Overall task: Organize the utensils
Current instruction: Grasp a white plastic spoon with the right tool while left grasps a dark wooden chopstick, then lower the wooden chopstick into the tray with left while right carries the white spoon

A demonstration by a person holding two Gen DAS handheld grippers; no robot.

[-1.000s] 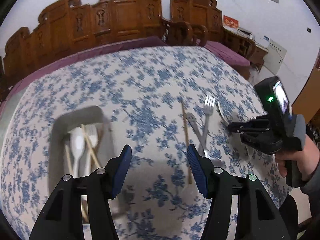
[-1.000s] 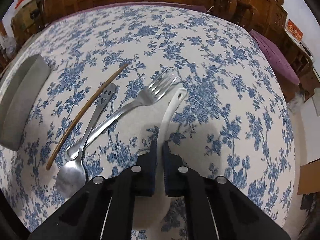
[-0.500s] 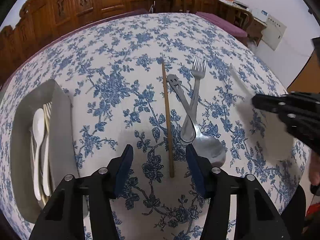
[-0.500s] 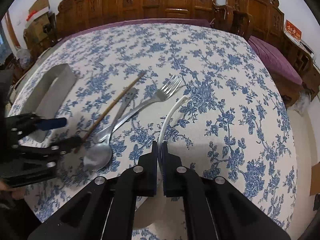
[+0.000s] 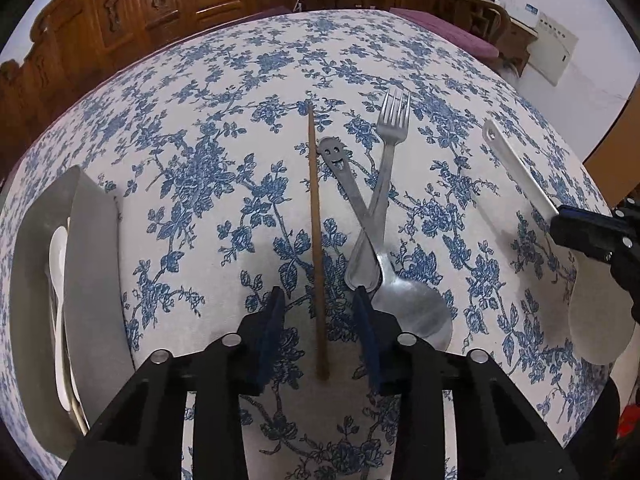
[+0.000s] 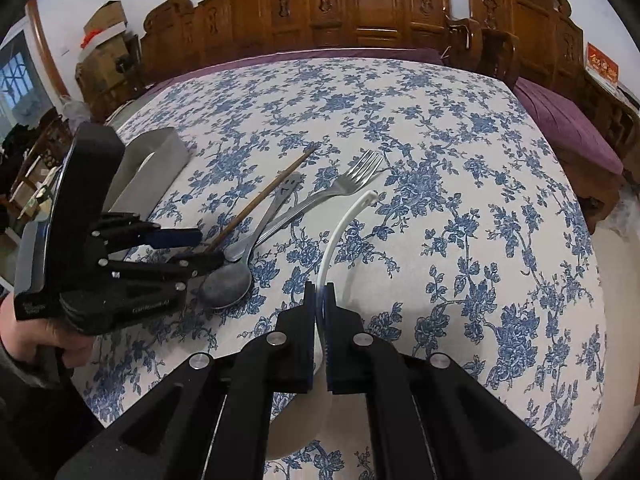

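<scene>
A brown chopstick (image 5: 316,240) lies on the flowered tablecloth, its near end between the blue pads of my open left gripper (image 5: 320,302). A metal spoon (image 5: 384,264) with a smiley handle and a metal fork (image 5: 386,168) lie crossed just right of it. My right gripper (image 6: 320,292) is shut on a white plastic ladle (image 6: 340,232), held above the cloth; it also shows in the left wrist view (image 5: 516,172). The left gripper (image 6: 188,248) shows in the right wrist view, around the chopstick (image 6: 260,204) end.
A grey tray (image 5: 92,264) at the left holds a white spoon (image 5: 58,256) and other utensils; it also shows in the right wrist view (image 6: 156,156). Carved wooden chairs (image 6: 360,8) line the far side. The table edge (image 6: 600,280) drops off at the right.
My left gripper has swung right and down from near the tray until its pads flank the chopstick's near end. My right gripper has lifted the white ladle off the cloth.
</scene>
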